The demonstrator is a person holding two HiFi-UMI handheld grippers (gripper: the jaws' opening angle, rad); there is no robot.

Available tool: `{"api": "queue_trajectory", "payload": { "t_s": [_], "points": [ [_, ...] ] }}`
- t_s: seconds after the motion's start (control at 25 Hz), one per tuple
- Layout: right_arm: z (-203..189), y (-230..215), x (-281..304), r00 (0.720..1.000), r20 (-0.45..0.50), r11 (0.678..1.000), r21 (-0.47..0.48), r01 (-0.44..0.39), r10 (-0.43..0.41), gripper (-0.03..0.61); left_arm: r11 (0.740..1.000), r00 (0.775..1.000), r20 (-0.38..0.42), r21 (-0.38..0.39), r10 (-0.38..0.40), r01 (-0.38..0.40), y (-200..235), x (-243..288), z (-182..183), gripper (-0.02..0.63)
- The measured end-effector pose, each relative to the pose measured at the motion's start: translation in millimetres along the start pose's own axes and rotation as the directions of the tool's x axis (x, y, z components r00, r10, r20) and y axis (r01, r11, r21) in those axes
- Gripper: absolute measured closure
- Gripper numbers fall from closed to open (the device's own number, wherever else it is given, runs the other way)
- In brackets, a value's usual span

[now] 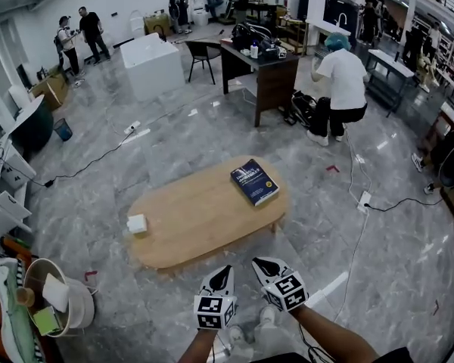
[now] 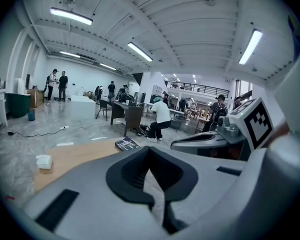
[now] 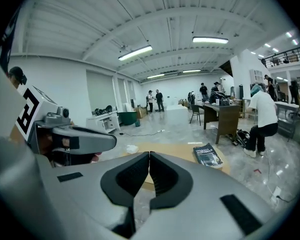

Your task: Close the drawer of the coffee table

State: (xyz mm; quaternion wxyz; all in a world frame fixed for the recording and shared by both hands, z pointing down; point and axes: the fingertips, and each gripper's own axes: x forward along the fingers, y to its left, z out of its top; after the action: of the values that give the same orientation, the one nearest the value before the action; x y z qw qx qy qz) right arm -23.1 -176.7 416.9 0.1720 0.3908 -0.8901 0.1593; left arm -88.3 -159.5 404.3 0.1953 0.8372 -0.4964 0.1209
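The oval wooden coffee table (image 1: 197,214) stands just ahead of me on the grey floor. No drawer front shows in any view. A blue book (image 1: 254,181) lies on its right part and a small white box (image 1: 137,224) near its left end. My left gripper (image 1: 222,273) and right gripper (image 1: 262,265) hover side by side just short of the table's near edge, both shut with nothing between the jaws. In the left gripper view the shut left gripper (image 2: 149,152) points over the table (image 2: 75,159). The right gripper view shows the right gripper (image 3: 149,155) before the book (image 3: 208,155).
A person in a white shirt (image 1: 340,82) crouches beyond the table beside a dark desk (image 1: 261,70). A white cabinet (image 1: 151,65) stands far left. Cables and a power strip (image 1: 363,200) lie on the floor at right. A round white bin (image 1: 57,301) sits at near left.
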Motion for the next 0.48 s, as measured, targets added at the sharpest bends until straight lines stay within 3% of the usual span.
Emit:
{"api": "queue_trajectory", "payload": {
  "t_s": [0.48],
  "points": [
    [76.5, 33.3, -48.1, 0.984, 0.18, 0.999, -0.03, 0.02, -0.015, 0.56, 0.999, 0.994, 0.11, 0.032, -0.013, 0.009, -0.2, -72.8, 48.0, 0.614]
  ]
}}
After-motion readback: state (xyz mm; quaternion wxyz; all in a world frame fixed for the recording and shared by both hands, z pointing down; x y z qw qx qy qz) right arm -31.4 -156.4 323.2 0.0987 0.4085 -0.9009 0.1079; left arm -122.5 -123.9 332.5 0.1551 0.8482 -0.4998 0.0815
